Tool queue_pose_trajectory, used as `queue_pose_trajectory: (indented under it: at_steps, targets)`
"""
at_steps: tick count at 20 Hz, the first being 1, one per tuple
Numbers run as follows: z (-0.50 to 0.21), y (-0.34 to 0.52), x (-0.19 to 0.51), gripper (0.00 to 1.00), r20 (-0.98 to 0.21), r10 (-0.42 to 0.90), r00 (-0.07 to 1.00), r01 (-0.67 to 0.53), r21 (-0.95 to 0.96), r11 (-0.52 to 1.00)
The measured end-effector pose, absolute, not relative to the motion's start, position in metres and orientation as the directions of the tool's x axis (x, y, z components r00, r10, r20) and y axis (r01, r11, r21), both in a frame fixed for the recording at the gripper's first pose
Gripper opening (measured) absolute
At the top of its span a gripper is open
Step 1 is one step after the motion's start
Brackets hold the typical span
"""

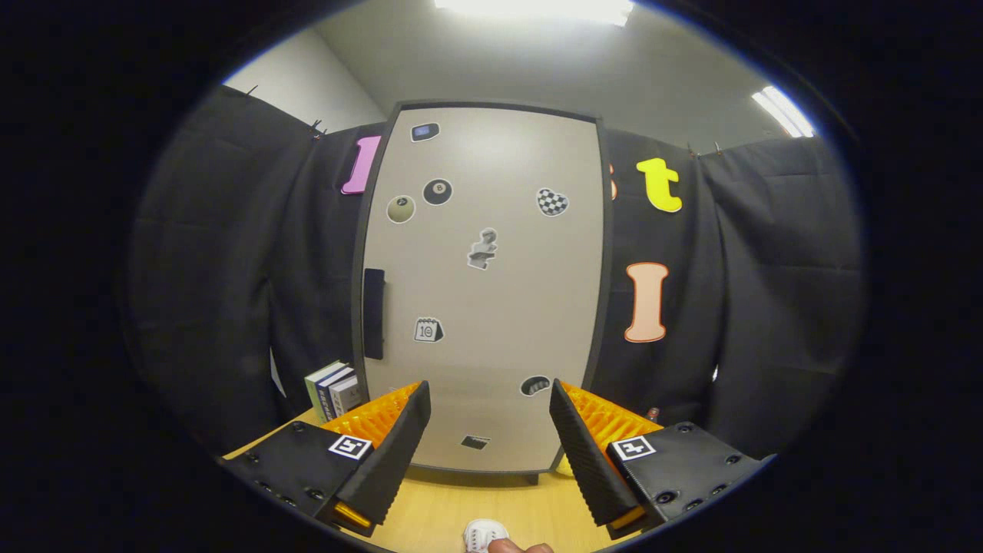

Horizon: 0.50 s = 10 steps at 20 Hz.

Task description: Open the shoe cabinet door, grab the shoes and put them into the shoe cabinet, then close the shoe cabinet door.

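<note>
The shoe cabinet [491,307] stands upright on the wooden table, straight ahead of my fingers. Its pale door [499,322] is closed and carries several small stickers. A dark vertical handle [373,313] sits on the door's left side, about halfway up. My gripper [489,399] is open, with nothing between the fingers, and the lower part of the door shows in the gap. Close below the fingers, a small white object [484,534] lies on the table with a fingertip [513,547] touching it; I cannot tell what it is.
A few upright books [335,389] stand on the table [453,511] just left of the cabinet. Black cloth walls close in behind and on both sides. A small object [653,413] peeks out behind my right finger.
</note>
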<state>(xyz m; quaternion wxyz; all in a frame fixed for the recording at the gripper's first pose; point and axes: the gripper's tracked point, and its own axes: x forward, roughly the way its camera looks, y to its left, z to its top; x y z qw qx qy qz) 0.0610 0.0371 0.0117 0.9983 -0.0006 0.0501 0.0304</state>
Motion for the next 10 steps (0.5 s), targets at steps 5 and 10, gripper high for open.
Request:
queue_pose_trajectory:
  at_steps: [5,10]
  targets:
    - [0.031,0.105,0.101,0.97,-0.123,0.185,0.975,-0.175,0.087,0.981]
    - [0.049,0.149,0.153,0.97,-0.096,0.179,0.979,-0.178,0.026,0.984]
